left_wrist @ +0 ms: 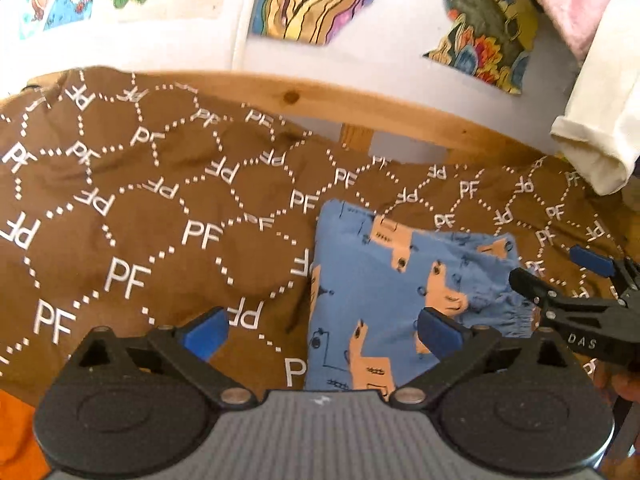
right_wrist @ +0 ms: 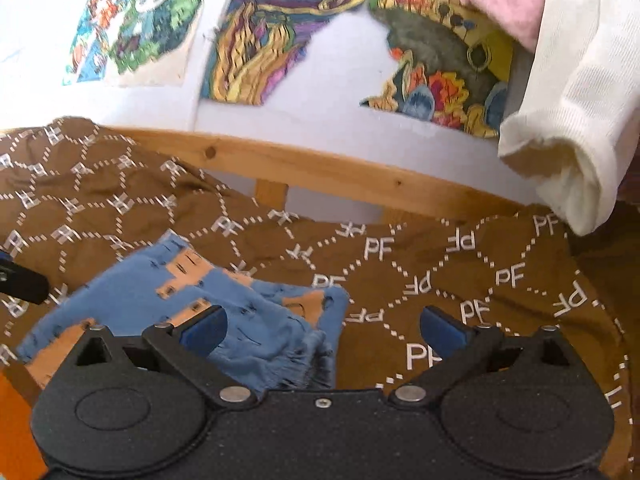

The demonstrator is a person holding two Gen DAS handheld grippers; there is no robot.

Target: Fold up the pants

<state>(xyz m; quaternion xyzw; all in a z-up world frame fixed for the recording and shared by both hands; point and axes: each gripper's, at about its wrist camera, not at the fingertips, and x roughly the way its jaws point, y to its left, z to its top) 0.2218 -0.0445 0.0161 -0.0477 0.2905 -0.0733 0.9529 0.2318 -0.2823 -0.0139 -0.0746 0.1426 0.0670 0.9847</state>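
Lying folded into a compact rectangle on the brown bedspread printed with white PF letters and dotted hexagons (left_wrist: 132, 216), right of centre in the left wrist view: the small blue cotton pants patterned with tan llamas (left_wrist: 384, 296), gathered elastic waistband bunching at the right edge. Hovering over the near left edge of that bundle, the left gripper (left_wrist: 320, 330), blue pads spread wide and gripping nothing. Reaching in from the right, the right gripper (left_wrist: 560, 268), also gaping, one black finger tip just at the waistband. Showing in the right wrist view, the same pants (right_wrist: 248, 312) sitting near and left, the right gripper (right_wrist: 324, 328) hanging wide apart above the crinkled waistband, empty. Looking light, soft and floppy, likely springing open at the elastic; probably best pinching through all layers at a folded edge or corner rather than a single ply. Standing beyond, the pine bed rail (right_wrist: 320, 168).
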